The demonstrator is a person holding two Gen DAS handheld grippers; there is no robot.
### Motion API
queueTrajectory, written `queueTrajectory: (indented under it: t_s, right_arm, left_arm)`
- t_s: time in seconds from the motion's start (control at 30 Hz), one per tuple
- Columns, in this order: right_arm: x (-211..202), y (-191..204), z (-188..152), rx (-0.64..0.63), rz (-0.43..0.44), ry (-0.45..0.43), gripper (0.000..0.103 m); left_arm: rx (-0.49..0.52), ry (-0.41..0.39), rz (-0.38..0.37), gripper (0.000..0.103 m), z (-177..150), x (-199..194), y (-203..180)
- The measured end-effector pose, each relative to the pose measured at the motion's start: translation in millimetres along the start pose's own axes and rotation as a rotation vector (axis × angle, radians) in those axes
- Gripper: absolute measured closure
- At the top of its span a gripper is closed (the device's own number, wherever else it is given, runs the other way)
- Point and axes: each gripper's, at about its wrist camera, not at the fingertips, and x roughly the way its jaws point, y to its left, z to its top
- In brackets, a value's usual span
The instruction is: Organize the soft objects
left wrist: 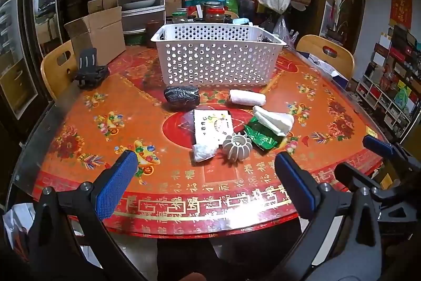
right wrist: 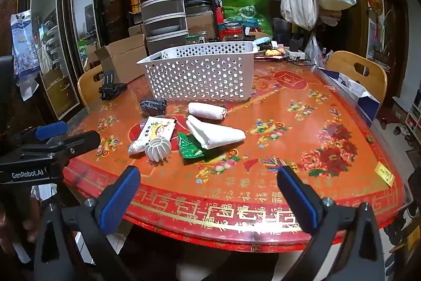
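Both claws, left claw and right claw, gape empty over the tabletop's near edge; crowded soft items like the folded towel mid-tabletop risk dragging the green packet.

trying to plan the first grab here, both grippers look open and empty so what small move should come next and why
Probably ease the right gripper forward toward the folded white cloth, jaws kept open. Both it and the left gripper hang empty at the table's near edge, nothing is held, and that cloth lies closest on the right side, partly over the green foil packet, in front of the white perforated plastic basket.
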Motion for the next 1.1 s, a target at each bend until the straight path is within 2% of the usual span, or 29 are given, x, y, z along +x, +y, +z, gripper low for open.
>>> queueTrajectory:
  t_s: [1.1]
  right_arm:
    - [-2.1, -3.2, -0.5, 0.002, 0.010, 0.001, 0.000]
  left_arm:
    - [-0.017, 0.002, -0.015, 0.000, 1.0, -2.5, 2.5]
